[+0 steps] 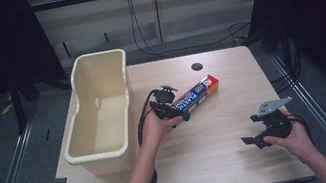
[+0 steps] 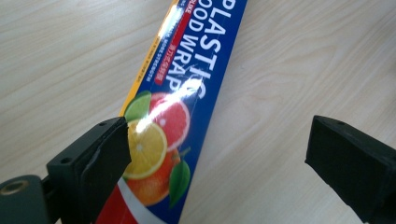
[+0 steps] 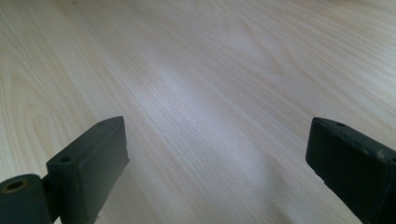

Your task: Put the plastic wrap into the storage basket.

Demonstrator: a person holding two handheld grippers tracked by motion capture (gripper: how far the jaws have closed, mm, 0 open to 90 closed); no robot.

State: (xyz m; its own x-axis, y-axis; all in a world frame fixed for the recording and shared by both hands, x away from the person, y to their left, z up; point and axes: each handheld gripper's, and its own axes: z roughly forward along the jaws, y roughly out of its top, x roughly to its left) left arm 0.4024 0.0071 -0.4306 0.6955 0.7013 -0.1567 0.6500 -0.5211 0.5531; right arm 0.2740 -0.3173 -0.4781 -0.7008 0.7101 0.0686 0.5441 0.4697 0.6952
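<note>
A box of plastic food wrap (image 1: 197,94) lies flat on the pale wooden worktop (image 1: 219,132), just to the right of a cream plastic tub (image 1: 99,118) that stands open and empty on the worktop's left part. The box is blue with a red end and a picture of citrus slices, and it lies slanted, its red end pointing away from the tub. The left gripper (image 1: 170,110) is at the box's end nearer the tub; in the left gripper view its fingers (image 2: 100,158) stand wide apart, one of them over the box's (image 2: 173,121) edge at the citrus picture, the other over bare wood beside the box, so the box is not clamped. The right gripper (image 1: 260,137) is held well apart from the box, on the far side from the tub and nearer the person, and its fingers (image 3: 93,158) are also spread wide, with bare worktop (image 3: 210,93) between them.
</note>
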